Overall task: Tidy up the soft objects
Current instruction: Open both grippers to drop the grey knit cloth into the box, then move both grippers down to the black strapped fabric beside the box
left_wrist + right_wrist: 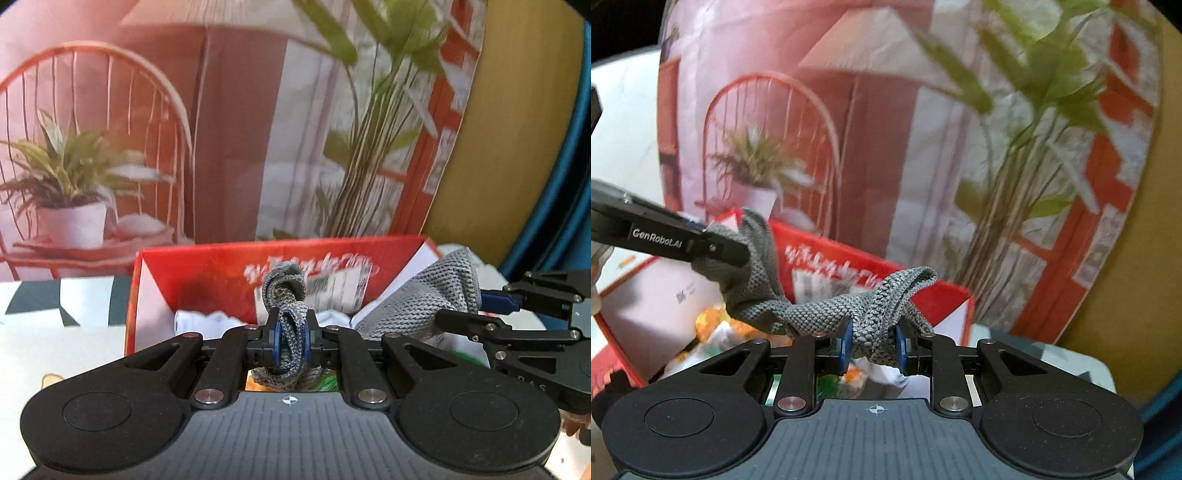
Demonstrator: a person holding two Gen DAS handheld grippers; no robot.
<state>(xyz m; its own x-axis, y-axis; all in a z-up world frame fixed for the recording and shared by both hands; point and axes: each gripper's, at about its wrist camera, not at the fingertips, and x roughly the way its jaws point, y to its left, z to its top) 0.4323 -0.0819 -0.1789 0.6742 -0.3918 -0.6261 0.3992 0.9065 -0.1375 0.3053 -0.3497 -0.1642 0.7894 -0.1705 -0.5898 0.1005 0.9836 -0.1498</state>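
Between my left claw's point(291, 341) blue pads sits 1 bunched end of the grey knitted cloth point(827, 306), clamped tight; my right claw point(873, 345) pinches the other end, so the cloth hangs slack between my 2 hands. I'd say that 2-point hold keeps it from flopping. It's hanging over the open red box point(207, 266), where white point(207, 321) and orange soft things point(713, 319) already lie, which looks like where it belongs.
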